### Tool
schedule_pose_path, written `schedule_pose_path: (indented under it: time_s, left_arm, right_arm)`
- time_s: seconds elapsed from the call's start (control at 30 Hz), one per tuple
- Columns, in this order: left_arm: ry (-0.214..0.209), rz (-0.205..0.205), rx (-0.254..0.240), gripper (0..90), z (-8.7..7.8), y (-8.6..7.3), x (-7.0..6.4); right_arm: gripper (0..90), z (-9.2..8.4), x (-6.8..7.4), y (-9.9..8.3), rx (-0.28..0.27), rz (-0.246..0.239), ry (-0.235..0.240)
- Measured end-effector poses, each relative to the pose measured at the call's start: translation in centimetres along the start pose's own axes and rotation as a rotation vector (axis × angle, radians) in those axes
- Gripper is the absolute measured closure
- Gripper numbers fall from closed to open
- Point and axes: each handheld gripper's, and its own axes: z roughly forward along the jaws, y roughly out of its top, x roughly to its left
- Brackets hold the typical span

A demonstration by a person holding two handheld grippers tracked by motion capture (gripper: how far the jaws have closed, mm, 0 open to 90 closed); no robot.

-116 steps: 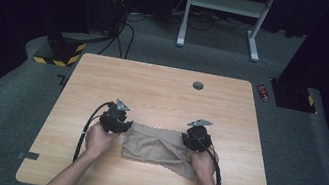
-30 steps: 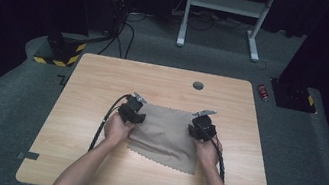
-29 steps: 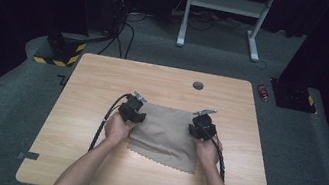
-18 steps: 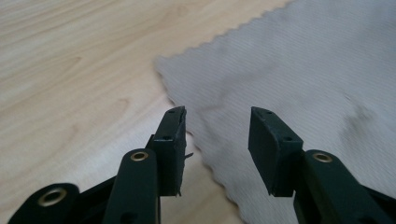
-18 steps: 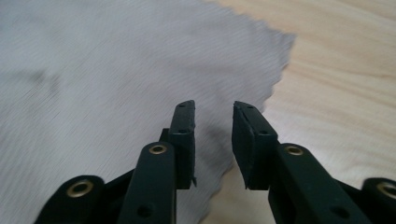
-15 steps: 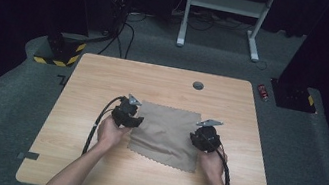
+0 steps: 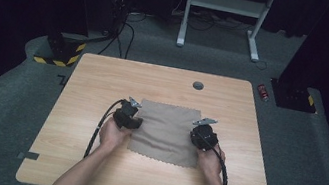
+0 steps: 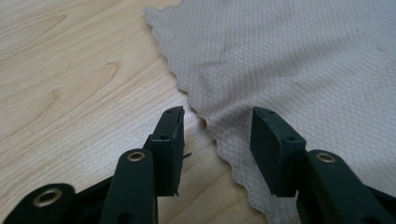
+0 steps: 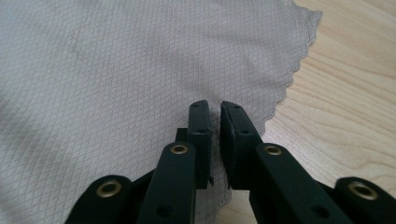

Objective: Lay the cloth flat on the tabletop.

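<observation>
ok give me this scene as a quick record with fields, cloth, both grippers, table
cloth: beige cloth with a zigzag edge, spread flat on the table
left gripper: left gripper at the cloth's left edge, jaws apart and just been opening, the edge on the table between them, not gripped
right gripper: right gripper at the cloth's right edge, jaws nearly together and just been closing; a pinch on the cloth cannot be told
table: light wooden table; round dark spot near its far edge

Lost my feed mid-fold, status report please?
Left hand-held gripper open astride cloth edge. Right hand-held gripper nearly closed at opposite edge, grip unclear. Nothing in the way.
</observation>
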Motion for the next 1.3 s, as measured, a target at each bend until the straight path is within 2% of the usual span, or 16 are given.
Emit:
schedule_pose_path:
  time_s: [0.07,0.2,0.27,0.33,0.43,0.57,0.67,0.77,0.83,0.97,1.1,1.2,1.3]
  left_arm:
    - [-0.033,0.003,-0.027,54.3,-1.2,-0.5,-0.2]
    - [-0.066,0.010,-0.064,54.0,-3.8,-2.1,-1.0]
    - [-0.069,0.040,-0.067,54.2,-4.9,-3.0,-1.5]
    - [-0.096,0.047,-0.060,55.4,-5.7,-4.1,-2.1]
    - [-0.111,0.065,-0.050,59.0,-6.3,-5.7,-2.9]
    - [-0.121,0.070,-0.039,62.1,-6.4,-6.9,-3.5]
    - [-0.113,0.095,-0.027,63.3,-6.1,-7.2,-3.8]
    - [-0.115,0.087,-0.017,64.1,-5.7,-7.3,-3.9]
    - [-0.125,0.080,-0.014,65.0,-5.6,-7.3,-3.9]
    - [-0.152,0.082,-0.005,73.9,-5.6,-7.2,-3.9]
    - [-0.178,0.094,0.012,87.9,-5.7,-7.1,-4.1]
    - [-0.195,0.096,0.025,89.2,-5.9,-7.2,-4.3]
    - [-0.216,0.090,0.027,89.4,-6.4,-7.6,-4.3]
  right_arm:
    - [79.1,-0.6,0.2,-0.5,-0.012,0.000,0.022]
    - [78.9,-2.6,0.9,-2.0,-0.053,-0.018,0.044]
    - [79.0,-3.6,1.2,-2.9,-0.072,-0.020,0.058]
    - [79.4,-4.5,1.5,-3.7,-0.083,-0.024,0.069]
    - [79.8,-5.6,2.1,-5.1,-0.102,-0.027,0.089]
    - [79.9,-6.2,2.9,-6.6,-0.102,-0.042,0.098]
    - [79.8,-6.3,3.3,-7.6,-0.095,-0.050,0.098]
    - [79.5,-6.4,3.5,-8.3,-0.090,-0.043,0.096]
    - [79.0,-6.3,3.5,-8.5,-0.085,-0.038,0.095]
    - [78.8,-6.3,3.5,-8.9,-0.096,-0.030,0.096]
    - [81.3,-6.3,3.5,-8.8,-0.088,-0.035,0.098]
    - [88.1,-6.4,3.7,-8.7,-0.077,-0.045,0.100]
    - [89.3,-6.5,3.6,-8.8,-0.082,-0.041,0.107]
